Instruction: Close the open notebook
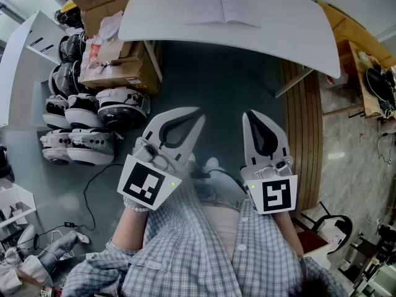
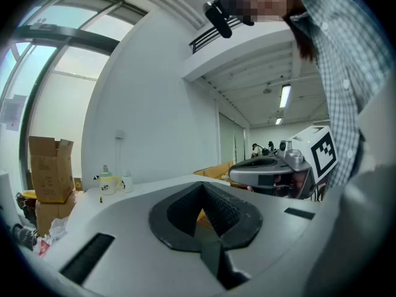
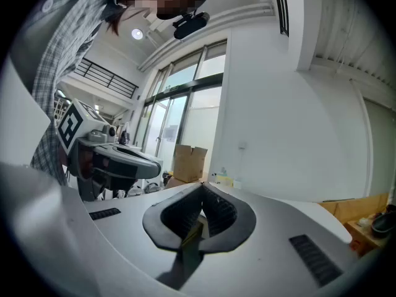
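The left gripper [image 1: 197,114] hangs low by the person's lap, well short of the counter [image 1: 291,39]. Its fingers [image 2: 182,210] are pressed together on nothing. The open notebook [image 1: 221,8] lies flat with its pages up, well back from the counter's near edge and about midway along it. The right gripper [image 1: 249,115] is just as low and far off, its fingers [image 3: 216,212] closed and empty. Closing the notebook well likely means reaching across and slipping one fingertip under an outer page edge. That half then folds over the spine while the other gripper steadies the opposite half.
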Available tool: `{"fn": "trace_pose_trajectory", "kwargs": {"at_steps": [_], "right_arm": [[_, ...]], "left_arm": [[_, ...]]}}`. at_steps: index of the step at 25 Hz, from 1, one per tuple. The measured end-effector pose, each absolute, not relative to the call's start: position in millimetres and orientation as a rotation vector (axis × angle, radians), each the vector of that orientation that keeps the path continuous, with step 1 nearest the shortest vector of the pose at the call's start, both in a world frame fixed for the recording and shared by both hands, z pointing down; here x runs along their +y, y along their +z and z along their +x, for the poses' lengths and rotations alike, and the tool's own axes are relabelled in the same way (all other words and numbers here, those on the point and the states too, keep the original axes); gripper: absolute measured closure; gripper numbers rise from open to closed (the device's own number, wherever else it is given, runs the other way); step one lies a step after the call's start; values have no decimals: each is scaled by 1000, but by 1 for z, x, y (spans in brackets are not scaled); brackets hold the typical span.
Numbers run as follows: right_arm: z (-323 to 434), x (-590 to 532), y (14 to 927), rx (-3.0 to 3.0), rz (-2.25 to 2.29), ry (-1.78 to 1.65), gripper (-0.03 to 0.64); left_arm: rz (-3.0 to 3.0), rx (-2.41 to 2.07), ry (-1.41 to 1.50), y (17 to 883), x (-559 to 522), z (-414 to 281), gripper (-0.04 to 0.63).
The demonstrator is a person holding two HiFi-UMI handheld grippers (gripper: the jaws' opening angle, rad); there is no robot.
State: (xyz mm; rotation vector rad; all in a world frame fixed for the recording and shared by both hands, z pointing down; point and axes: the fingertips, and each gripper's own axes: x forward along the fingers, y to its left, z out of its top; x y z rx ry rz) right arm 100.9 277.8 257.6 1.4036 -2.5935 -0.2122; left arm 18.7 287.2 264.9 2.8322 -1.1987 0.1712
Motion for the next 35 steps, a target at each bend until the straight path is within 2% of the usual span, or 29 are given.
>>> {"fn": "trace_pose_trajectory", "kwargs": {"at_steps": [35], "right_arm": [[76,281,257,-2606,1407,-211,598]], "left_arm": [[2848,-1189,150,265,287,-3,589]]}}
